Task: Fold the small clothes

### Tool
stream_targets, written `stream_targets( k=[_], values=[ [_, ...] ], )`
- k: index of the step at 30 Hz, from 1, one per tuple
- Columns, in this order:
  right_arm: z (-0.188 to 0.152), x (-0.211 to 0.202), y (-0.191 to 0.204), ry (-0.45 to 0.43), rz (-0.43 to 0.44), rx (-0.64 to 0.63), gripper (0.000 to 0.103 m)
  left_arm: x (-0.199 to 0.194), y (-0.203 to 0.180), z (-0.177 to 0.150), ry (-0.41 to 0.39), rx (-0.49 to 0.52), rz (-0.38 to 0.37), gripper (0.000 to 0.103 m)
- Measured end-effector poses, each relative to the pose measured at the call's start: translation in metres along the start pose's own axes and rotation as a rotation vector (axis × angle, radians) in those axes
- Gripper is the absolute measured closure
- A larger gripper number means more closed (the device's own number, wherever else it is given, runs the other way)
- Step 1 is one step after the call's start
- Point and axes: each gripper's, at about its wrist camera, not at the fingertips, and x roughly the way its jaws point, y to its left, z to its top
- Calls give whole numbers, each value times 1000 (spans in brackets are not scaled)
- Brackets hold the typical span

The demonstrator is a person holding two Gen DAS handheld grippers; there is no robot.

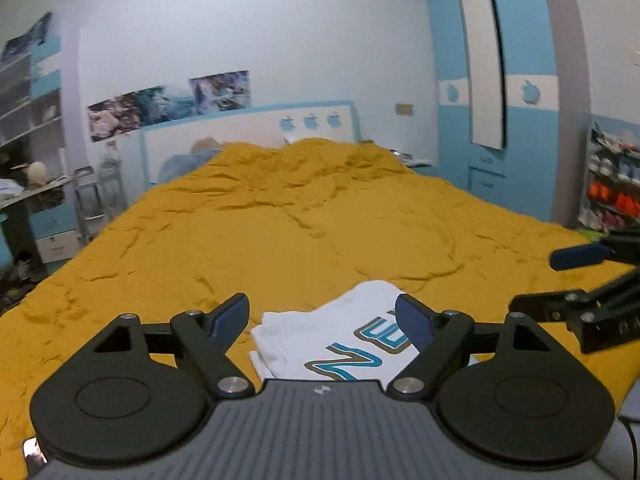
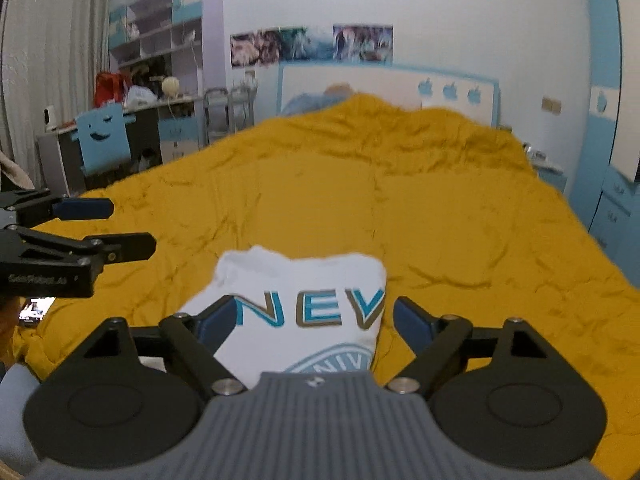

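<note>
A folded white T-shirt (image 1: 324, 336) with teal letters lies on the mustard-yellow bed cover (image 1: 280, 232), near its front edge. My left gripper (image 1: 322, 316) is open, above the shirt's near end, holding nothing. In the right wrist view the same shirt (image 2: 304, 312) lies between and below the open fingers of my right gripper (image 2: 312, 316), which is empty. The right gripper also shows at the right edge of the left wrist view (image 1: 560, 280), and the left gripper shows at the left edge of the right wrist view (image 2: 120, 228), both open.
The bed's headboard (image 1: 248, 136) is at the far end. A blue wardrobe (image 1: 500, 120) stands at the right. A desk with a blue chair (image 2: 104, 140) and shelves stands at the left. A phone (image 2: 36, 308) lies near the bed's left front corner.
</note>
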Motion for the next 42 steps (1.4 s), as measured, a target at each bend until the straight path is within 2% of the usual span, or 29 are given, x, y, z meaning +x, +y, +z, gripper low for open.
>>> stream_targets(
  k=[3,8,11,17,26,34,42],
  values=[
    [-6,-16,6,-31,-8,1,22,-6,-8,-4,24,-23,39,1],
    [-22,-35,17,-45,-8,-5,21,-12,-7,-19,89,-113,35,0],
    [-34,-38,20,-16,-25,13,21,-13,-8,-26,133,-126,40,0],
    [-52,-35,21,87,-1,93,21,-18,-21,-42,179,-90,44,0],
    [-78,-18,26,211,-44,140,21,-2,-37,-71,327,-66,19,0],
    [-89,-8,29,277,-66,134,21,-2,-41,-86,373,-59,21,1],
    [-92,-8,27,279,-79,143,21,-2,-39,-87,378,-56,30,1]
  ],
)
